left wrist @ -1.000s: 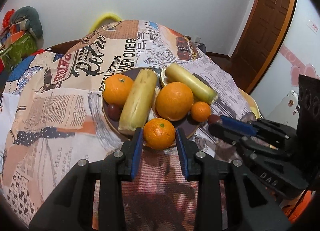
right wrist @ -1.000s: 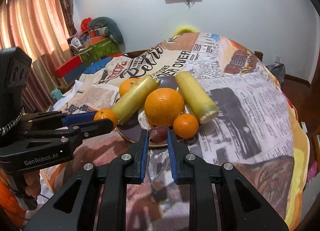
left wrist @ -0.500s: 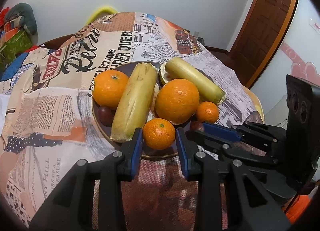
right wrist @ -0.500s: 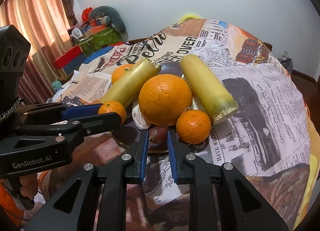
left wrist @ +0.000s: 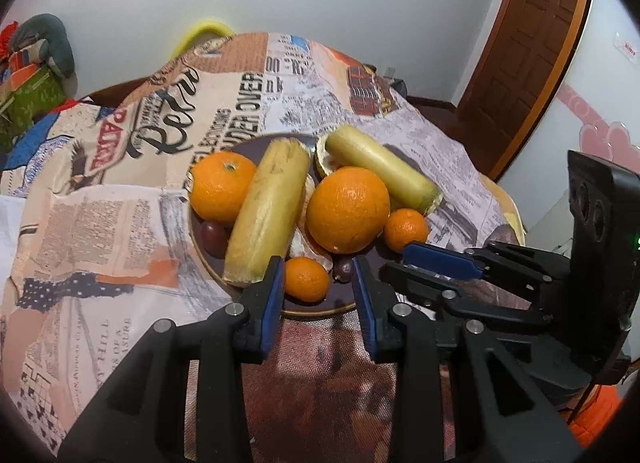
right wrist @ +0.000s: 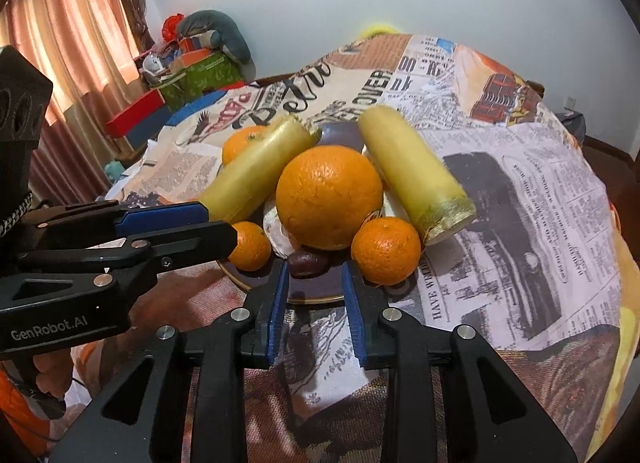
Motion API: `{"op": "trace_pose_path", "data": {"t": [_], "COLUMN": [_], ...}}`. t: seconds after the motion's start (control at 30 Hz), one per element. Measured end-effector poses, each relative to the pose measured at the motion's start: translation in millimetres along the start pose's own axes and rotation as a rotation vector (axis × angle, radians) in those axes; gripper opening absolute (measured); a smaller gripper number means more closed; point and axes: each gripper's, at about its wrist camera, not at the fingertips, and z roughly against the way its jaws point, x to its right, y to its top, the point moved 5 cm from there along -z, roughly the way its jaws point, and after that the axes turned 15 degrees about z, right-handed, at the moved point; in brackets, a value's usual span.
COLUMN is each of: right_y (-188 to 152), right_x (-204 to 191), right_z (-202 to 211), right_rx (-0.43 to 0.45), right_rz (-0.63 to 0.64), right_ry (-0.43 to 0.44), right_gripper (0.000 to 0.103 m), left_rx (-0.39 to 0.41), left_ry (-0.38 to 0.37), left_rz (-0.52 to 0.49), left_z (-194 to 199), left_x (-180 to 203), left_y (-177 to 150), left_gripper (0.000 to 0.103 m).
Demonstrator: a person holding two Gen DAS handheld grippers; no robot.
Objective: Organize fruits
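Observation:
A dark plate [left wrist: 320, 305] on the newspaper-print cloth holds two big oranges [left wrist: 347, 210], two yellow stalks [left wrist: 269, 210], small mandarins and dark round fruits. My left gripper [left wrist: 318, 283] is open, its jaws either side of a small mandarin [left wrist: 306, 279] that rests on the plate's near edge. My right gripper [right wrist: 314, 287] is open just short of a dark brown fruit [right wrist: 308, 263] on the plate rim, with another mandarin [right wrist: 386, 251] to its right. Each gripper shows in the other's view.
The round table's cloth [right wrist: 520, 191] falls away at the right and near edges. A wooden door [left wrist: 532, 43] stands at the right. Boxes and cushions [right wrist: 200, 59] sit by the curtain at the back left.
Both grippers moved closer to the plate. The left jaws opened wider, leaving the small mandarin on the plate. The right jaws opened and let the dark fruit rest on the rim.

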Motion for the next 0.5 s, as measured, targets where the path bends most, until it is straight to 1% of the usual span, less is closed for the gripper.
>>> {"op": "trace_pose_path", "data": {"t": [0.1,0.2,0.4,0.5], "right_y": [7.1,18.6,45.6,56.0], "right_x": [0.1,-0.7,-12.4,-24.2], "right_z": [19.3,48.2,121.6,158.3], "right_rx": [0.042,0.105,0.269,0.352], "right_rz": [-0.007,-0.001,0.018,0.035], "right_ry": [-0.013,-0.045,-0.116,-0.151], "right_gripper": [0.025,0.025,0.025,0.031], "left_rx": [0.045,0.110,0.276,0.382], "left_ry": [0.003,-0.001,-0.026,-0.034], "left_rz": [0.013,0.030,0.016,-0.008], "left_z": [18.9,46.9,122.5,168.2], "left_x": [-0.5,0.0,14.9,27.8], "left_y": [6.3,15.2,29.1,29.9], "left_gripper": [0.033,0.033,0.033,0.033]}}
